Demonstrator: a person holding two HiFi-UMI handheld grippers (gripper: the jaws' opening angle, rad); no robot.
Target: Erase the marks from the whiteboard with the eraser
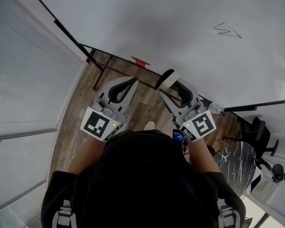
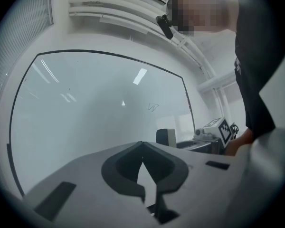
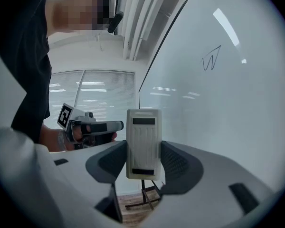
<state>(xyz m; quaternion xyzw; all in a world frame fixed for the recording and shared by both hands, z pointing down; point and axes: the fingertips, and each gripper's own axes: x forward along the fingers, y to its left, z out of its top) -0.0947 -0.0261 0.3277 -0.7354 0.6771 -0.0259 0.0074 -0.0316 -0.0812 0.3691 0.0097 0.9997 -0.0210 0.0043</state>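
Note:
A large whiteboard [image 1: 171,27] stands in front of me with a small black zigzag mark [image 1: 227,31] at its upper right; the same mark [image 3: 211,58] shows in the right gripper view and the mark [image 2: 153,107] faintly in the left gripper view. My right gripper [image 1: 167,87] is shut on a white eraser [image 3: 143,143], held upright between the jaws, short of the board and well below-left of the mark. The eraser [image 1: 168,79] shows in the head view too. My left gripper [image 1: 130,83] hangs beside it, jaws shut on nothing [image 2: 142,148].
The whiteboard's black stand leg [image 1: 100,70] rests on the wooden floor [image 1: 85,122], with a small red object [image 1: 139,61] at the board's foot. Window blinds [image 1: 23,94] line the left. A black office chair [image 1: 263,146] and dark marble-patterned table [image 1: 237,163] stand at the right.

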